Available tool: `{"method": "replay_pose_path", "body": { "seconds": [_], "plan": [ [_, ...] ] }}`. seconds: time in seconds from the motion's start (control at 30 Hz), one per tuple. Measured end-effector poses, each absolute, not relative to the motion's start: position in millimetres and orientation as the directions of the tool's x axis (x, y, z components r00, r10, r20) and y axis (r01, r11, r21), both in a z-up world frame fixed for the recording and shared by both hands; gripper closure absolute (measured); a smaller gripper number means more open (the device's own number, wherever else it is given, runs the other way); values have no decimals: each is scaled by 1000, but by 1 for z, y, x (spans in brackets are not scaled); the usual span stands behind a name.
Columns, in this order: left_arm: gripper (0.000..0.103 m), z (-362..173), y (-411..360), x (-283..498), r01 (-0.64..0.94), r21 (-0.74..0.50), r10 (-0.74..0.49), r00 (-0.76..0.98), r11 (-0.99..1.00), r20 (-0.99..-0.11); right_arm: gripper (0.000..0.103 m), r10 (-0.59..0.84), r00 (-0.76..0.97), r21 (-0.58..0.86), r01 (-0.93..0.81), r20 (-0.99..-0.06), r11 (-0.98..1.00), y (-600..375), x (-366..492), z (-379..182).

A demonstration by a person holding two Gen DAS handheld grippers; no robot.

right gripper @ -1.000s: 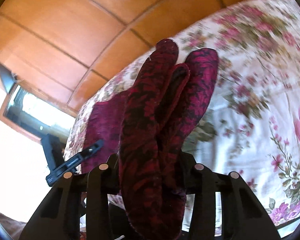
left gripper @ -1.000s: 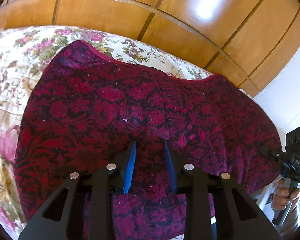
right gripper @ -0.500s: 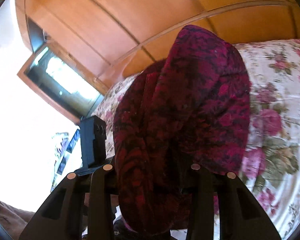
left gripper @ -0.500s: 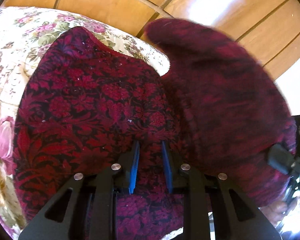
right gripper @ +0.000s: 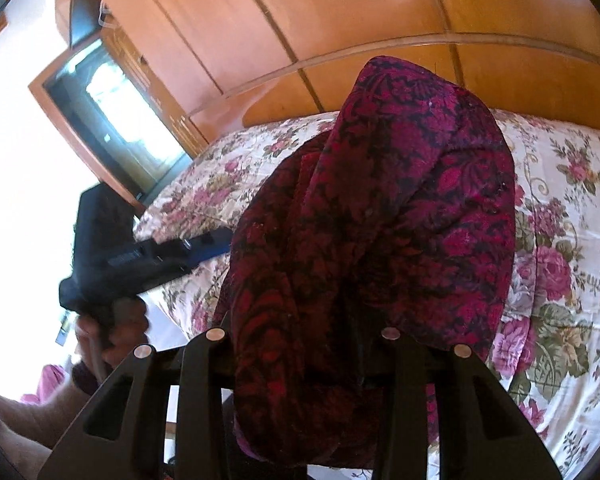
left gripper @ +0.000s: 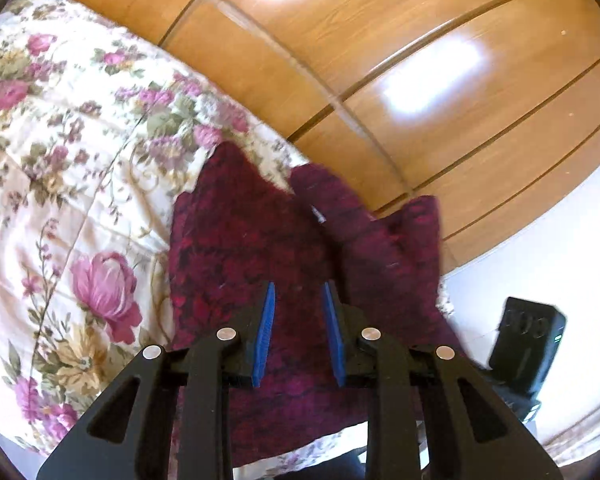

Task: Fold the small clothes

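A dark red garment with a black floral pattern [left gripper: 252, 240] lies on the flowered bedspread [left gripper: 60, 168]. My left gripper [left gripper: 298, 296] is open just above the garment's near part, blue pads apart, holding nothing. My right gripper [right gripper: 324, 320] is shut on a bunched fold of the same garment [right gripper: 400, 208], which drapes over its fingers and hides them. In the left wrist view that lifted fold [left gripper: 384, 248] hangs over the flat part at the right. The left gripper also shows in the right wrist view [right gripper: 204, 248], at the left.
A wooden wardrobe wall [left gripper: 380, 60] rises behind the bed. The bed's near edge [left gripper: 300, 456] runs below the garment. A window [right gripper: 116, 120] is at the left in the right wrist view. The right gripper's body [left gripper: 528, 344] sits at the right edge.
My right gripper has carried its fold of garment up and over toward the left. The left gripper has lifted back from the cloth, so the garment looks smaller and more bedspread shows.
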State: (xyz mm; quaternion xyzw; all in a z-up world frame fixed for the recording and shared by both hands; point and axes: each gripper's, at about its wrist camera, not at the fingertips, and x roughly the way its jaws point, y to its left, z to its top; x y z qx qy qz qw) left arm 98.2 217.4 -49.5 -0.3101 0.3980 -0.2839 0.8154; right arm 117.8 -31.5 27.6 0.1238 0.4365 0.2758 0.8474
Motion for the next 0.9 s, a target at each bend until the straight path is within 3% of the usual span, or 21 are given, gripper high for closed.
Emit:
{"method": "replay_pose_path", "body": {
  "seconds": [0.03,0.1,0.17,0.4,0.5,0.6,0.7,0.73,0.9],
  "plan": [
    [68,-47,216,99,223,-740,-720,517,635,-462,68,570,467,438,-366,-676,821,-28,118,27],
    [57,-41,216,102,229,-767,-744,513,599,-428,68,551,470,403,-384,-690,831,-24,119,25],
    [57,-32,212,105,257,-782,-772,495,568,-398,68,525,477,360,-399,-705,844,-18,119,23],
    [57,-13,179,126,334,-749,-804,412,572,-430,67,402,532,145,-459,-746,876,20,109,16],
    [57,-10,158,131,374,-688,-779,384,622,-496,66,321,581,-7,-490,-748,871,43,102,11],
    [57,-19,140,137,383,-640,-746,333,666,-577,64,296,604,-72,-509,-740,858,54,90,6],
    [81,-29,124,138,407,-568,-693,313,716,-649,59,283,623,-101,-508,-730,855,53,88,4],
    [85,-31,123,136,413,-555,-686,322,721,-652,57,297,616,-81,-509,-729,857,49,89,5],
    [87,-29,126,134,410,-554,-686,351,724,-637,29,507,509,166,-573,-695,803,11,85,24]
  ]
}}
